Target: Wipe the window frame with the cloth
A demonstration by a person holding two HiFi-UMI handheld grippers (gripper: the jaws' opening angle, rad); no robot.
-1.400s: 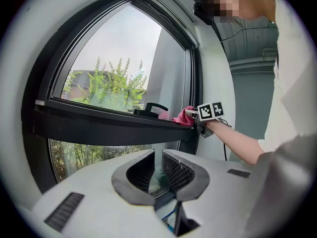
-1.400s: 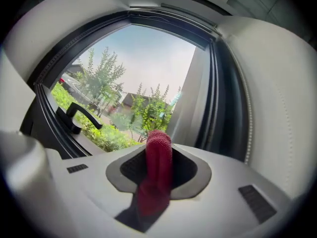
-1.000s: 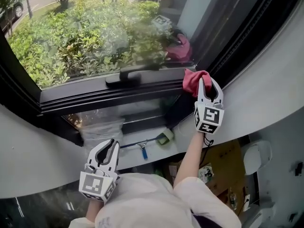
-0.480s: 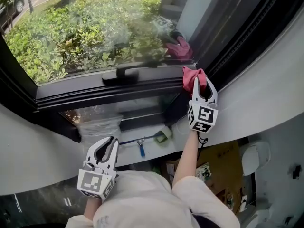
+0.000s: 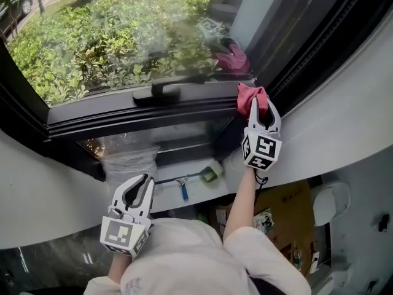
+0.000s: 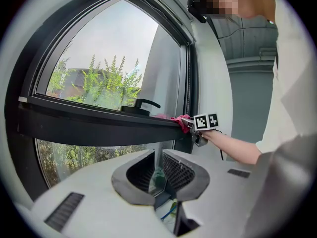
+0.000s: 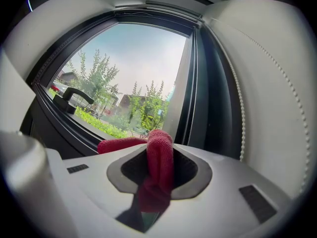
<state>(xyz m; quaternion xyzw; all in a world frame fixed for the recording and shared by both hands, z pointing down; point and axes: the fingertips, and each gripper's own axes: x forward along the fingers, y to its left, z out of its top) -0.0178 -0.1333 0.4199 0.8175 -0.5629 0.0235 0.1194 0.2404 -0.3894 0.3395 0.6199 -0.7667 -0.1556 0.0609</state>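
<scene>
While the person leans over a white window ledge [image 5: 43, 195], the right hand-held gripper [image 5: 261, 106] reaches forward to the right end of the dark window frame [image 5: 141, 117]. Its jaws are clamped on a red cloth [image 5: 250, 96]. The right gripper view shows a fold of the cloth pinched between the pads, with the rest bunched out ahead of the tips. That loose bunch lies against the top of the frame's horizontal rail, at the corner where the rail meets the upright post. Gripping the cloth by a fold probably leaves enough free fabric in front to rub the rail without the hard jaws touching it.

A black window handle [image 5: 161, 91] sits on the same rail, well to the left of the cloth. The glass above it shows green shrubs outside and a faint red reflection of the cloth.

The left hand-held gripper [image 5: 140, 183] is held low, close to the person's body and well apart from the frame. Its jaws are drawn together to a narrow slit and nothing is between them. It seems to be kept back simply so that it stays clear of the wiping.

Below the rail, a small blue-handled tool [image 5: 183, 189] and a green sponge [image 5: 212, 175] lie on a lower ledge, untouched.

Judging by where the cloth is, the wipe is at the frame's right end, and the long stretch towards the handle may remain.
</scene>
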